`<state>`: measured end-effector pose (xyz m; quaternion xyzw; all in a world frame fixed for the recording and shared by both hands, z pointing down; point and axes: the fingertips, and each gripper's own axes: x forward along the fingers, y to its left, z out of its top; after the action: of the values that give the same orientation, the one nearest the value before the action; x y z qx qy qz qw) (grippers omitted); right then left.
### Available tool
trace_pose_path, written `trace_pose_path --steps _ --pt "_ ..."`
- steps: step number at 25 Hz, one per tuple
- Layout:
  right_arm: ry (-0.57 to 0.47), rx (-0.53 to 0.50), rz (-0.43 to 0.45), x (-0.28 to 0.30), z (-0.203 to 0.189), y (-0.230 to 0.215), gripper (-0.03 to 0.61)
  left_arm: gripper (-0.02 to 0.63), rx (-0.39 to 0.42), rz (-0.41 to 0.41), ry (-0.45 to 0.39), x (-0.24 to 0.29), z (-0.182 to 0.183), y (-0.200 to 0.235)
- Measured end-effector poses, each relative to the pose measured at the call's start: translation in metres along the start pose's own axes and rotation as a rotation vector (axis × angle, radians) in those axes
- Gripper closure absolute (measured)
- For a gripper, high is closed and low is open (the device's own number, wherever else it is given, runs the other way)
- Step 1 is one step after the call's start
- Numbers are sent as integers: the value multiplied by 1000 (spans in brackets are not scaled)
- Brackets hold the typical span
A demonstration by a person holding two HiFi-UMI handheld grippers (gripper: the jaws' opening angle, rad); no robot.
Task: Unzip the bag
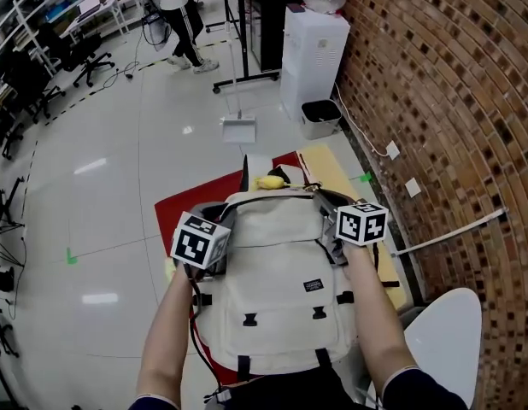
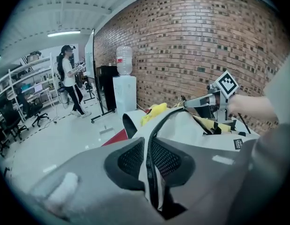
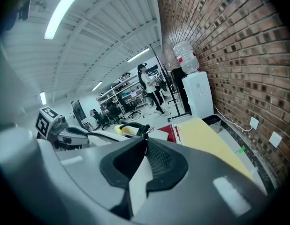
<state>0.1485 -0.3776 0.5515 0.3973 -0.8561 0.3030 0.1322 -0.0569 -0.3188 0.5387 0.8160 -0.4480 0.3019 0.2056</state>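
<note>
A cream backpack lies face up on a red mat, its top end away from me. A yellow object lies at the bag's top, beside the black carry handle. My left gripper is at the bag's upper left; in the left gripper view its pads are shut on the cream fabric with the black zipper line running between them. My right gripper is at the upper right, shut on a fold of the bag's cream fabric.
A brick wall runs along the right, with a white water dispenser and a grey bin against it. A dustpan stands on the floor ahead. A person stands far back. A white rounded surface is at lower right.
</note>
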Motion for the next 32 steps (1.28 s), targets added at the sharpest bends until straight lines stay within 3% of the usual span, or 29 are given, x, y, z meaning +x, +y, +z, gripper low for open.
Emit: trace_pose_path --steps 7,9,10,12,14,16,18,20,22,24,28,32 --pt "6 93 -28 -15 -18 -17 557 565 13 0 17 3 -4 1" --pt "-3 104 -30 -21 -19 -17 557 527 114 57 52 3 -4 4" --pt "-11 104 -26 -24 -17 -16 557 473 196 96 65 3 -1 5" --pt "-26 100 -10 -28 -12 -12 557 463 366 132 89 6 12 -3" --pt "-32 93 6 -30 -8 -9 557 462 499 117 140 14 23 -20" --pt "-28 86 17 -30 -6 -7 557 462 583 114 225 19 27 -28" --pt "-26 80 28 -30 -4 -5 557 460 600 140 268 14 26 -21" --pt "-23 70 48 -29 -1 -3 557 458 522 143 226 -1 24 -9" --pt "-15 51 69 -28 0 -1 557 457 423 121 129 -18 30 0" --pt "-13 41 80 -28 -1 -2 557 457 405 84 25 -22 51 -11" --pt "-16 42 79 -30 -2 -6 557 456 582 -61 -38 26 78 -79" --pt "-9 27 88 -31 1 3 557 439 832 -93 63 80 74 -105"
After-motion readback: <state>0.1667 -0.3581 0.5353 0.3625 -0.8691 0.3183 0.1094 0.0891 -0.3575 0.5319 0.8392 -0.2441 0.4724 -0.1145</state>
